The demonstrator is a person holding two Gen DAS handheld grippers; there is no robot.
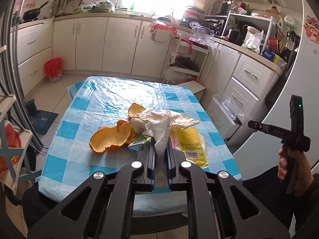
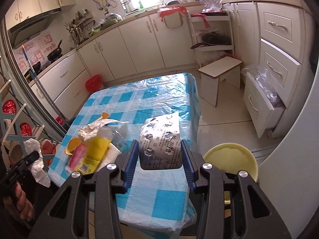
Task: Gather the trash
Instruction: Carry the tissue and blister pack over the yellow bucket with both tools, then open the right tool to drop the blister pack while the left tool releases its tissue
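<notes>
A small table (image 2: 151,199) covered in blue-and-white checked plastic stands in a kitchen lined with cream cabinets (image 2: 139,45). A white stool (image 2: 219,67) sits beyond it, beside an open drawer (image 2: 259,109). A black wok (image 1: 31,14) rests on the stove.

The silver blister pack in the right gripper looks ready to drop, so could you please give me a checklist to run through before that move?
1. Right gripper clamps the silver foil blister pack by both edges: ok.
2. Pale yellow round bin stands open beside the blue-checked table: ok.
3. Pack is above the bin: not ok, it is over the table.
4. Left gripper grips the white crumpled plastic bag: ok.
5. Orange peel and yellow packet remain on the table: not ok.
6. Room inside the bin: cannot tell.
</notes>
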